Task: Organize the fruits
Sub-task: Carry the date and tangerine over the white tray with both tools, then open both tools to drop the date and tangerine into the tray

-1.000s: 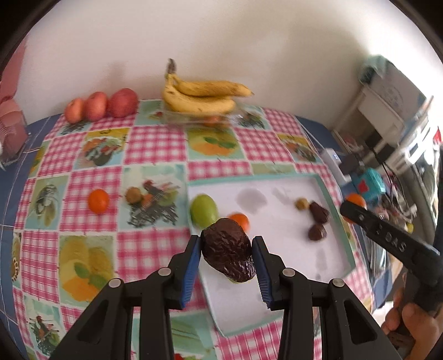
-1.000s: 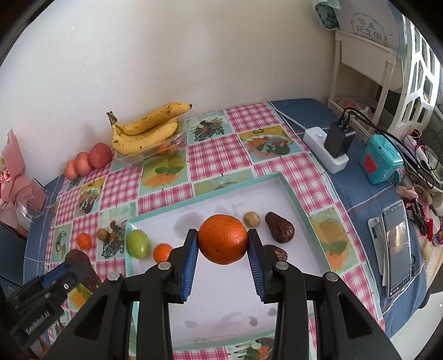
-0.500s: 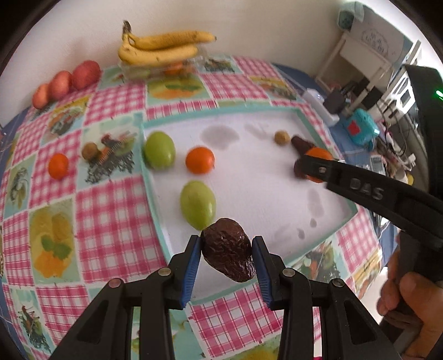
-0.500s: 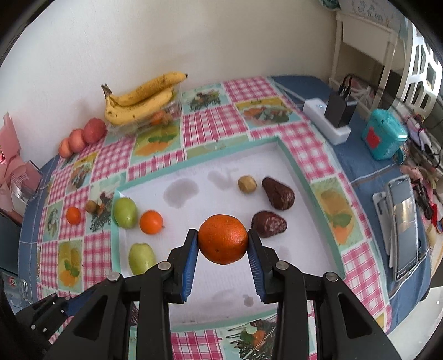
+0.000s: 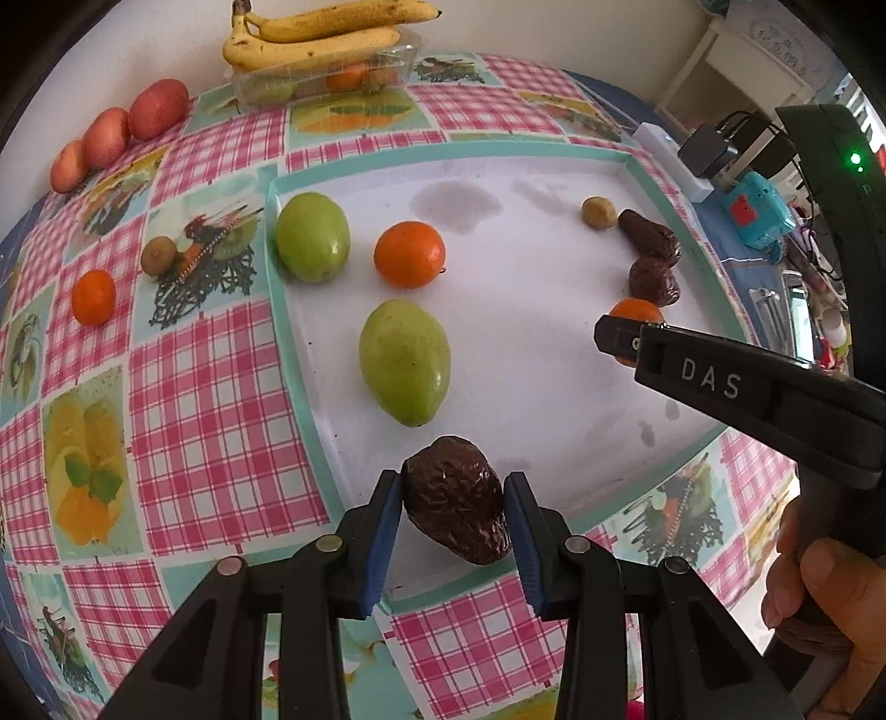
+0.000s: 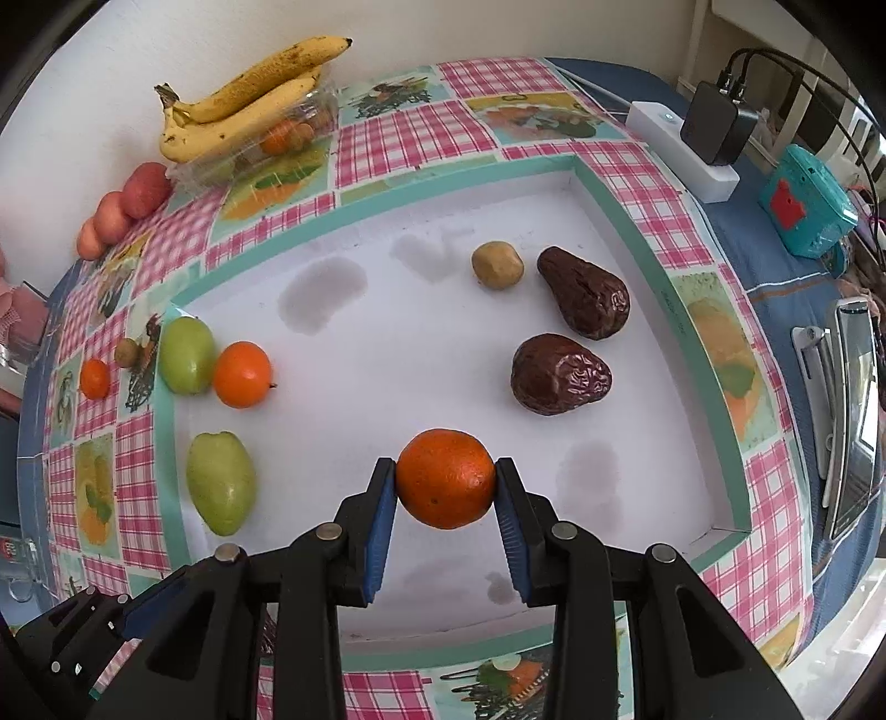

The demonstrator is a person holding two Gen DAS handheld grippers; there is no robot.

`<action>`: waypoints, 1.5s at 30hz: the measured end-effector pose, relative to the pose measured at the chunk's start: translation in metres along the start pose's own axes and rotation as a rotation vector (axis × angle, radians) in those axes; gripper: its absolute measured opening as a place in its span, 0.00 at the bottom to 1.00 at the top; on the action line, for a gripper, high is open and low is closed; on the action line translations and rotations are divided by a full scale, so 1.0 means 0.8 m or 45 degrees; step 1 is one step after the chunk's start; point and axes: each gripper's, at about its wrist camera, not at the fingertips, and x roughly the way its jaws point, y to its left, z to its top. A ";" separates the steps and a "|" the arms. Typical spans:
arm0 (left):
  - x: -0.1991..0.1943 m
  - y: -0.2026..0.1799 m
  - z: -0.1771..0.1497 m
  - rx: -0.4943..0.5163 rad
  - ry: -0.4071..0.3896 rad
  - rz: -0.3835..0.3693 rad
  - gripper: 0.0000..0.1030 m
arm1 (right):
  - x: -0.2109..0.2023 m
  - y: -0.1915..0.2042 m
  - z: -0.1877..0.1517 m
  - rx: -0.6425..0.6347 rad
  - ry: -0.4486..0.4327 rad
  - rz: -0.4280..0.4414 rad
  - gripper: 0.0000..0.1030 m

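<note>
My left gripper (image 5: 453, 512) is shut on a dark brown wrinkled avocado (image 5: 455, 505), above the near edge of the white tray (image 5: 531, 354). My right gripper (image 6: 446, 487) is shut on an orange (image 6: 446, 486) over the tray's near middle (image 6: 387, 343). On the tray lie two green fruits (image 5: 404, 360) (image 5: 312, 235), an orange (image 5: 410, 253), two dark avocados (image 6: 560, 374) (image 6: 584, 299) and a small kiwi (image 6: 496, 265). The right gripper also shows in the left wrist view (image 5: 626, 338).
Bananas (image 5: 310, 39) lie on a clear box (image 5: 326, 83) at the back. Three red fruits (image 5: 119, 135) sit at the far left. A small orange (image 5: 93, 296) and a kiwi (image 5: 158, 255) lie on the checked cloth. A power strip (image 6: 686, 160), a teal box (image 6: 805, 205) and a phone (image 6: 855, 415) are at the right.
Both grippers have moved down and closer over the tray, each still holding its fruit. The tray and its fruits look larger in both views.
</note>
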 end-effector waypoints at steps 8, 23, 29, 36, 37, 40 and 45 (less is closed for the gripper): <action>0.017 0.001 0.006 -0.007 0.037 0.033 0.39 | 0.013 -0.004 0.001 0.014 0.041 -0.030 0.36; 0.020 0.000 0.008 -0.013 0.042 0.033 0.40 | 0.020 -0.006 0.000 0.035 0.052 -0.044 0.36; 0.017 -0.002 0.010 -0.005 0.042 0.069 0.41 | 0.024 -0.013 0.002 0.065 0.067 -0.038 0.49; -0.009 -0.001 0.013 0.000 -0.017 0.046 0.56 | 0.020 -0.023 0.003 0.102 0.051 -0.038 0.63; -0.015 0.001 0.013 -0.003 -0.031 0.042 0.56 | 0.018 -0.024 0.004 0.106 0.045 -0.040 0.67; -0.036 0.014 0.016 -0.031 -0.088 0.042 0.60 | 0.011 -0.025 0.004 0.116 0.021 -0.046 0.67; -0.059 0.050 0.025 -0.147 -0.151 0.093 0.70 | 0.003 -0.029 0.006 0.133 -0.015 -0.084 0.69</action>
